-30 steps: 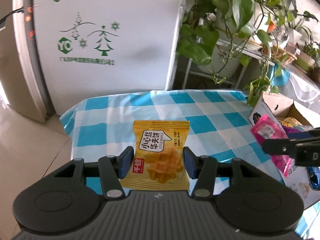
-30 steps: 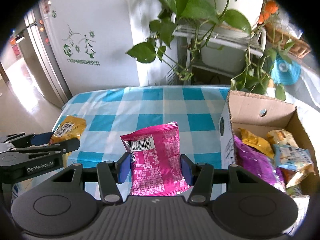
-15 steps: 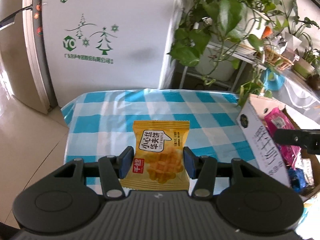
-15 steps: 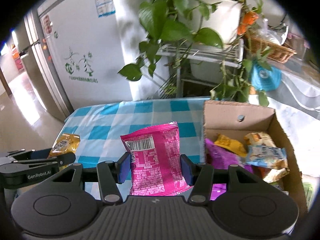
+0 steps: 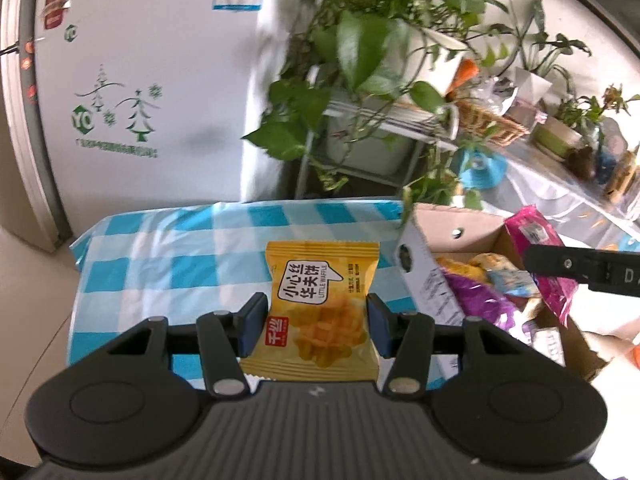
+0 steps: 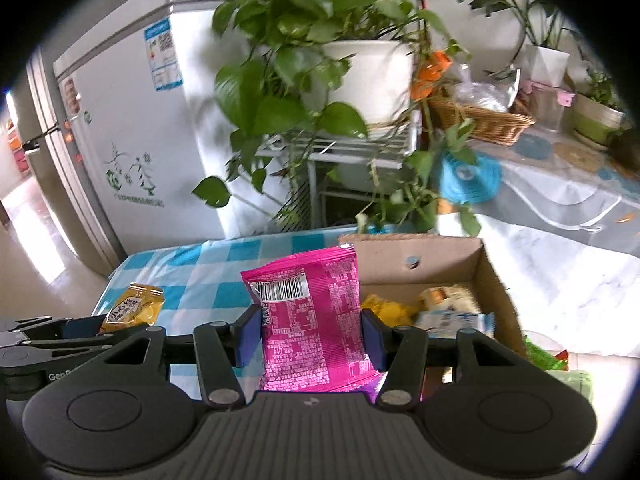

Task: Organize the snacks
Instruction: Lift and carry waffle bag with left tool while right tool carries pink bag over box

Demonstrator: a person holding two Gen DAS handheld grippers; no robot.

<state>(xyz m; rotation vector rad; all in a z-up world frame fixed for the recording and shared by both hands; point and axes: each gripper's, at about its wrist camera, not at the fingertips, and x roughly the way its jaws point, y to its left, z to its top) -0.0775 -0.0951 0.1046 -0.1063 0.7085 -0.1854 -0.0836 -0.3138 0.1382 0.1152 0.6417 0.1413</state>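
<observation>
So my left gripper (image 5: 316, 322) has its fingers (image 5: 253, 322) clamped on both side edges of a yellow waffle packet (image 5: 322, 312), holding it upright in the air above the checkered counter (image 5: 176, 264), just left of the cardboard box (image 5: 424, 276). My right gripper (image 6: 311, 334) has its fingers (image 6: 248, 334) pinched the same way on a pink snack bag (image 6: 310, 316), barcode side facing me, up over the near left part of the box, not down in it. The box sits at the counter's right end with a few snacks (image 6: 448, 308) already inside. A big potted plant (image 6: 320, 52) stands behind the box and a white fridge (image 6: 128, 128) further left behind the counter.
</observation>
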